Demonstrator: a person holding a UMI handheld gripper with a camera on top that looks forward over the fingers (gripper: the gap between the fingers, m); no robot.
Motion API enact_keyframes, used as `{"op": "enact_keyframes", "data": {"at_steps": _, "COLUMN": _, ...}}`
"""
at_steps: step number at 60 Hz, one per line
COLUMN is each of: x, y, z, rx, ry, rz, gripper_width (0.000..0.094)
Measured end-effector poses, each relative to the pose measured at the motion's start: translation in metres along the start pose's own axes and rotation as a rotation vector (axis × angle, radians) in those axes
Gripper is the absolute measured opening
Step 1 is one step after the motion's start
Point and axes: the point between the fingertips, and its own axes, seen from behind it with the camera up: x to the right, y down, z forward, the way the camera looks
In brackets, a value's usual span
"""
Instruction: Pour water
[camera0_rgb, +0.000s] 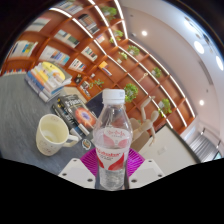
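The tool (112, 168) holds a clear water bottle (114, 140) upright between its pink pads (93, 160), both fingers pressed against its sides (white cap on, red label). A cream mug (54, 135) stands on the grey tabletop (20, 120) just beside the bottle, with books (72, 108) lying beyond it.

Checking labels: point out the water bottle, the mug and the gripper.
water bottle (113, 135): gripper view, clear body above the label.
mug (52, 135): gripper view, cream outer wall.
gripper (111, 163): gripper view, midway between fingertips, bottle gripped.
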Motion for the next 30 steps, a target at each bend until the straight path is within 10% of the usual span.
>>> {"op": "enact_keyframes", "data": {"at_steps": 30, "x": -0.031, "y": 0.051, "z": 0.04, "rx": 0.085, "ry": -0.155, "rz": 0.745, "gripper_width": 0.0358}}
